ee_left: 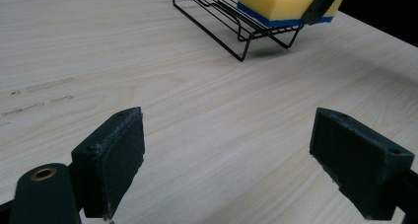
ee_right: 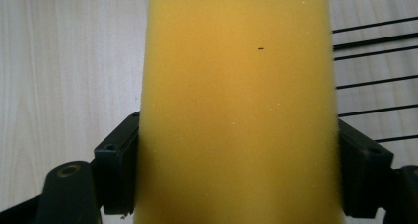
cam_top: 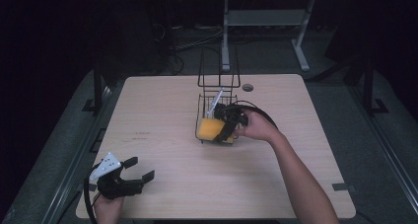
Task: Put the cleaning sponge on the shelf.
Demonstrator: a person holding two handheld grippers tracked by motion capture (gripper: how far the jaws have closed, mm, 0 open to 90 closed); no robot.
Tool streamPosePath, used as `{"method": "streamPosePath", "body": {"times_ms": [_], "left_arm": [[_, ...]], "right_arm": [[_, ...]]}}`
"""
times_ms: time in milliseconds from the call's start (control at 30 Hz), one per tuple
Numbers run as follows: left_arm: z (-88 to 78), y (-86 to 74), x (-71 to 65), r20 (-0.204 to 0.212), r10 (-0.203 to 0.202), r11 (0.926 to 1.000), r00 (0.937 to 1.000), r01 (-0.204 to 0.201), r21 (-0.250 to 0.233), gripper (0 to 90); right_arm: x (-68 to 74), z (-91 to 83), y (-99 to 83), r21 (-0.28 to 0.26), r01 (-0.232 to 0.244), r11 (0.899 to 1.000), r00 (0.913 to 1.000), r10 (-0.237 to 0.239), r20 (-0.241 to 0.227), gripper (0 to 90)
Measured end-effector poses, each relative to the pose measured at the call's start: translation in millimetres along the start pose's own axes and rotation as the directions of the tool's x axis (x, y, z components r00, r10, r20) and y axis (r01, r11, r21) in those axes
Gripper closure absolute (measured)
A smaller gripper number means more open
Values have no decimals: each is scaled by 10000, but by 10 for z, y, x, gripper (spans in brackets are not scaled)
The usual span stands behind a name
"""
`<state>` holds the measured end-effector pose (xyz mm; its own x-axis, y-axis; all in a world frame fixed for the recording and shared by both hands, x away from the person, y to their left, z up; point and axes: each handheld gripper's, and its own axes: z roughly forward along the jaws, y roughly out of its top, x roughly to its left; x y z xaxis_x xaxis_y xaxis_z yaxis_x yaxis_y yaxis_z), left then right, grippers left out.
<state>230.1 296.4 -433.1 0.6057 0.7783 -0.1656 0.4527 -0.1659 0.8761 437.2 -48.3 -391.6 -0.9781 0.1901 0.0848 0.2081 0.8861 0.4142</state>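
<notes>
A yellow sponge (cam_top: 209, 129) with a blue underside lies at the near end of a black wire rack (cam_top: 207, 99) at the table's middle. My right gripper (cam_top: 226, 131) is shut on the sponge, one jaw on each long side. Seen along that gripper, the sponge (ee_right: 236, 100) is a tall yellow slab between the two black pads, with rack wires (ee_right: 374, 76) to its right. My left gripper (cam_top: 139, 168) rests open near the table's front left corner, nothing between its pads (ee_left: 111, 160). From there the sponge (ee_left: 278, 4) and rack (ee_left: 226, 17) sit farther off.
The rack has a tall wire back frame (cam_top: 218, 66) and a grey part (cam_top: 215, 103) leaning inside it. The light wooden table (cam_top: 162, 130) has a round cable hole (cam_top: 248, 87) near its far edge. Dark floor and desk legs (cam_top: 226, 36) lie beyond.
</notes>
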Motion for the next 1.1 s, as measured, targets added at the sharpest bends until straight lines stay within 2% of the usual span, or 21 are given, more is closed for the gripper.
{"method": "streamPosePath", "body": {"times_ms": [100,267,600,767,867,967,1000,1067,1100], "left_arm": [[-1,-1,6,2,-11,10000,10000,11,-7,128],[2,0,7,18,-27,10000,10000,27,-6,128],[20,-4,8,40,-42,10000,10000,42,84,128],[33,-3,0,71,-38,10000,10000,38,80,128],[30,-3,2,82,-41,9999,10000,40,93,128],[22,-5,14,48,-48,10000,10000,48,46,128],[21,-6,16,42,-60,10000,10000,60,32,128],[22,-7,20,52,-76,10000,10000,76,38,128],[24,-7,19,56,-75,10000,10000,75,57,128]], "right_arm": [[-45,5,10,-67,-25,10000,10000,24,-59,212],[-134,6,25,274,-67,9996,10000,65,56,212],[-328,24,-55,-49,-546,9985,9985,546,-61,213],[-374,19,-1,335,-400,9986,9992,403,-57,213],[-420,42,22,290,-546,9981,9983,551,-191,214],[-458,40,68,501,-476,9976,9988,480,-62,214],[-459,26,95,409,-450,9981,9990,451,-7,214],[-472,19,119,81,-387,9992,9990,388,-204,214],[-473,22,132,105,-434,9990,9988,436,-229,214]]}}
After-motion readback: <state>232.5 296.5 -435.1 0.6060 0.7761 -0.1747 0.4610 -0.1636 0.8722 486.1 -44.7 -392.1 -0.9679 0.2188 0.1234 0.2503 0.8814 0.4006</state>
